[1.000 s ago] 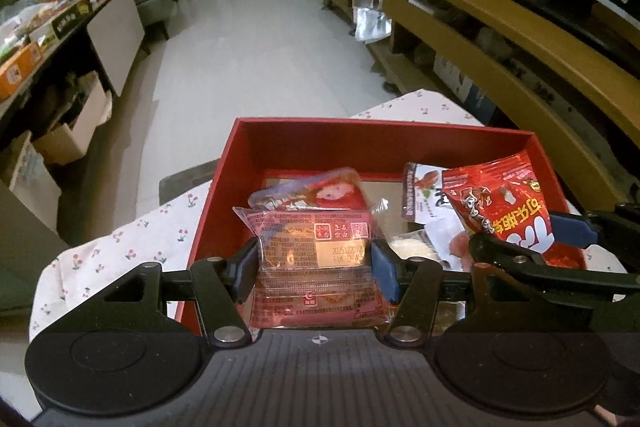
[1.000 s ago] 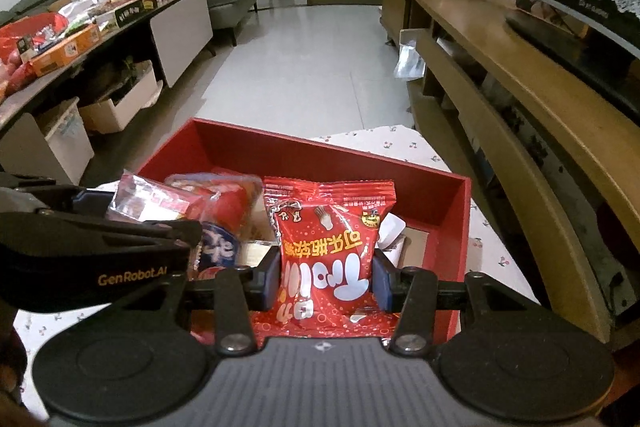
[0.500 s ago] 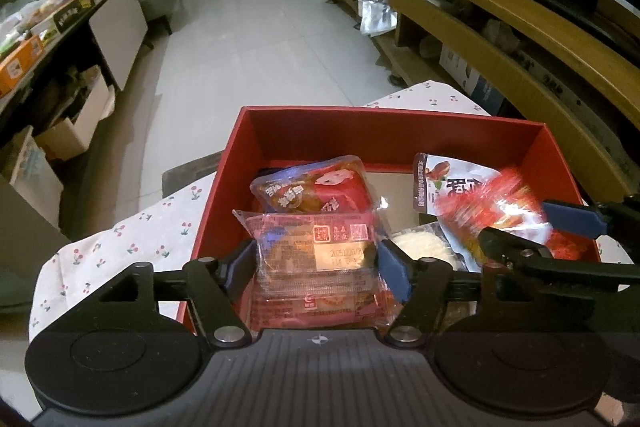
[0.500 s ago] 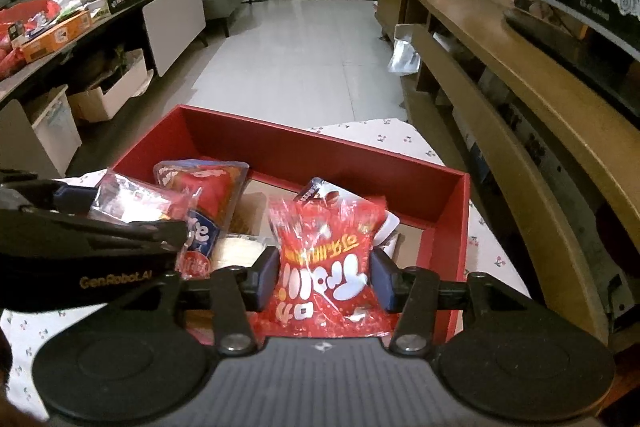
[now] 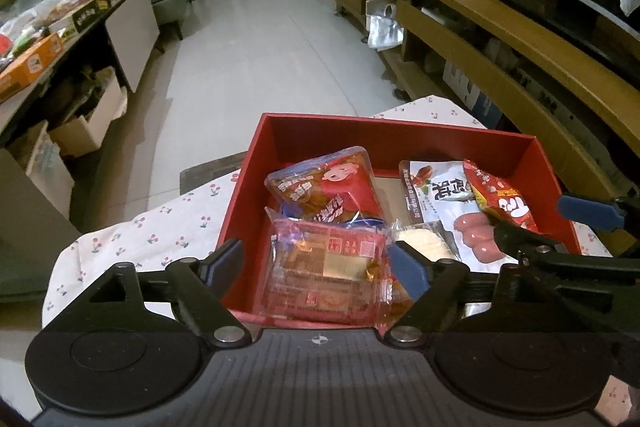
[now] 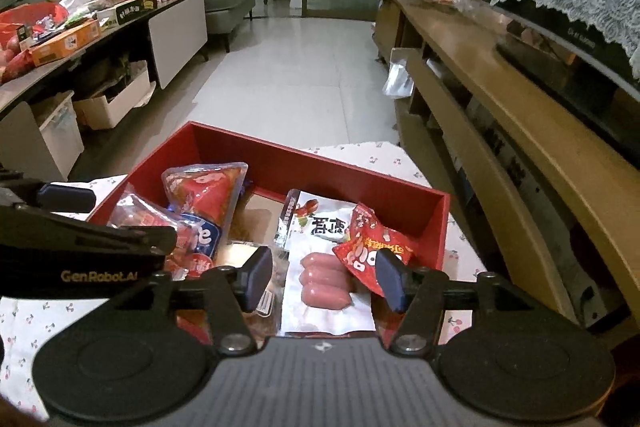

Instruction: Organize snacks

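Both packets that were pinched a second ago now lie loose in the red box. On the left gripper the jaws have just been opening: the clear-wrapped pastry packet lies between them at the box's near wall, with a plain gap on the left side, while the right pad sits right at the wrapper's edge and I cannot tell for sure whether it brushes the film. On the right gripper the jaws have also just been opening; the small red snack bag has slid off to the right side of the box, tilted, its lower corner just beside the right pad, no longer squeezed. Between those jaws shows the white sausage pack, lying flat on the box floor under the red bag's edge.

Further back on the left side of the box, a red and blue cookie packet leans partly over the pastry packet's far edge. A small pale wrapped cake sits between the pastry packet and the sausage pack.

The box stands on a tabletop covered with a white cherry-print cloth. Beyond it runs a pale tiled floor, with a long wooden shelf unit along the right.
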{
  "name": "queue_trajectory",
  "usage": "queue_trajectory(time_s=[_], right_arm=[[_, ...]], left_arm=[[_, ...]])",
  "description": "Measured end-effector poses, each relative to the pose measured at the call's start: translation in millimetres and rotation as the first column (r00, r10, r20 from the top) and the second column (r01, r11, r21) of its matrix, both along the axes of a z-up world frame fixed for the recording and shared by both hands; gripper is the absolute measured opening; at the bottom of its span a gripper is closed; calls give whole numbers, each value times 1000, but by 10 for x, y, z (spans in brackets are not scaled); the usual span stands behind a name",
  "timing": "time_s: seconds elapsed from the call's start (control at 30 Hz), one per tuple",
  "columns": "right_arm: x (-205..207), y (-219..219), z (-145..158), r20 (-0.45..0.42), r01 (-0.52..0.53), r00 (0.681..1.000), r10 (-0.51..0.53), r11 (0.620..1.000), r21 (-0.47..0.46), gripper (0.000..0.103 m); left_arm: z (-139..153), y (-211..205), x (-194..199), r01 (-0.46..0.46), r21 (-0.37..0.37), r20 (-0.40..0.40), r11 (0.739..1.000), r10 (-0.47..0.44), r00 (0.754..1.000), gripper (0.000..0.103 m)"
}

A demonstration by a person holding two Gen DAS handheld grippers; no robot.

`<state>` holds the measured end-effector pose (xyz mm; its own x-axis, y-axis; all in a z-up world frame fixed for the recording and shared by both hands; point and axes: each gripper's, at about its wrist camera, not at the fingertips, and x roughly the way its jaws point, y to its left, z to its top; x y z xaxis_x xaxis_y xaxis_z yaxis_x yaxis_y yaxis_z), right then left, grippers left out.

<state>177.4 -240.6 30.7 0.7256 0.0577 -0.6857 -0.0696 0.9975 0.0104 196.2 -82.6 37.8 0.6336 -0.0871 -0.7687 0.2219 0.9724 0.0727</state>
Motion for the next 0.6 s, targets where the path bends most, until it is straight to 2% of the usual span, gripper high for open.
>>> queue_trajectory(time_s=[0.43, 0.6], right_arm=[[-378, 14, 153, 46, 22, 999, -21, 1000, -20, 80], [-563, 26, 167, 53, 25, 998, -23, 999, -29, 83]], left_arm=[[88, 59, -291, -13, 25, 49, 1000, 12, 999, 101], [80, 112, -421, -21, 16, 49, 1000, 20, 999, 103]])
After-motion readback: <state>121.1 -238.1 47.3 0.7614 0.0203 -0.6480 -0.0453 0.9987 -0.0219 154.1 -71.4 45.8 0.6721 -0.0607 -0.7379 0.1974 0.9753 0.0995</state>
